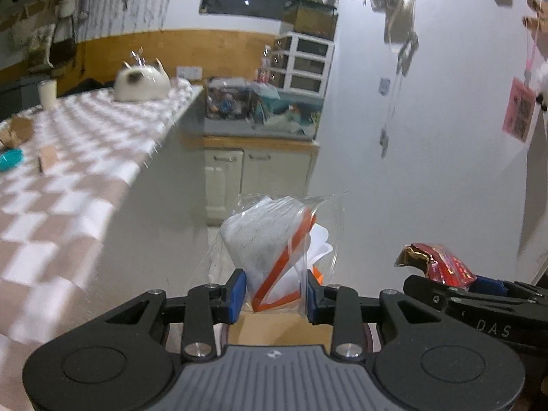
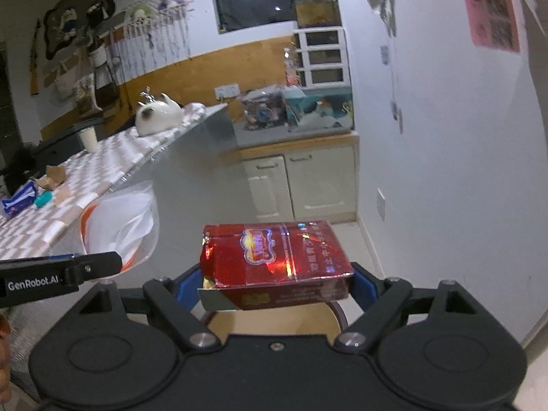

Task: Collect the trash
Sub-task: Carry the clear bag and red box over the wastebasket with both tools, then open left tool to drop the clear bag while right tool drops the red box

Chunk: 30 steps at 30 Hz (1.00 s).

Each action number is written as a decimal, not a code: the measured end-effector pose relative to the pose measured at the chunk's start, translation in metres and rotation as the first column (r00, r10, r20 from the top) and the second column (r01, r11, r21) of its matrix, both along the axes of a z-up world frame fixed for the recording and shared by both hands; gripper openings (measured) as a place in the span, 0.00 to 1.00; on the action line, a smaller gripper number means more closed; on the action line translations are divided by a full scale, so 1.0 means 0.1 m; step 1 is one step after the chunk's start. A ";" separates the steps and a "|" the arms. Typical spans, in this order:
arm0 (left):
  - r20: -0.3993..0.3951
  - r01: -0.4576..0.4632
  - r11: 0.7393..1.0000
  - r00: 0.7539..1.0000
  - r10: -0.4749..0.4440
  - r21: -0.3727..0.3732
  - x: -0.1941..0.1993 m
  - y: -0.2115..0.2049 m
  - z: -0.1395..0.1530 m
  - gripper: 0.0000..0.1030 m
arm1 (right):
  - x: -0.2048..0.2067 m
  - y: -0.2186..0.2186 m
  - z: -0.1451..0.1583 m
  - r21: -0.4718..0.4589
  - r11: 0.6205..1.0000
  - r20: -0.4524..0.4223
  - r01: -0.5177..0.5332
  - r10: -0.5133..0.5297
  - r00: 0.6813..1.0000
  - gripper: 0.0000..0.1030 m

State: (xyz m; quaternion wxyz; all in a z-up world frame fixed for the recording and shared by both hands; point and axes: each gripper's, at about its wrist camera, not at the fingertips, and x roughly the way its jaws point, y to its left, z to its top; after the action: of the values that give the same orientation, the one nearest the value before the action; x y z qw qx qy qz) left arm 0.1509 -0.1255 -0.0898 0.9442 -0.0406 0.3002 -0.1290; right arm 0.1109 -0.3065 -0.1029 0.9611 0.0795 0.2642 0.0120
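My left gripper is shut on a clear plastic bag with white paper and an orange strip inside, held in the air beside the table. My right gripper is shut on a red cigarette pack, torn open at its left end. The pack also shows in the left wrist view, low on the right, held in the right gripper. The bag shows in the right wrist view at the left, with the left gripper on it.
A table with a checked cloth runs along the left, with a teal dish, scraps of brown paper, a cup and a white cat. A round wooden stool sits below. White cabinets stand ahead.
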 end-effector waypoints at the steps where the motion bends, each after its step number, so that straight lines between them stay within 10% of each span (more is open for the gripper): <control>1: -0.015 0.007 1.000 1.000 -0.007 0.001 0.03 -0.03 -0.07 0.35 | 0.01 -0.02 -0.05 0.003 1.000 -0.009 0.001 -0.001 1.000 0.84; 30: -0.365 0.119 0.992 0.922 -0.129 -0.049 1.41 -0.49 -1.65 0.35 | 0.58 -0.18 -1.56 0.063 0.998 -0.302 -0.007 0.026 0.953 0.84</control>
State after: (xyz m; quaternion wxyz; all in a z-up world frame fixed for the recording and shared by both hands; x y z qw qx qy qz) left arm 0.2922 -0.1741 -0.2546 0.8607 -0.0572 0.4718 -0.1825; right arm 0.1693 -0.3241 -0.2585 0.9063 0.1074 0.4084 0.0157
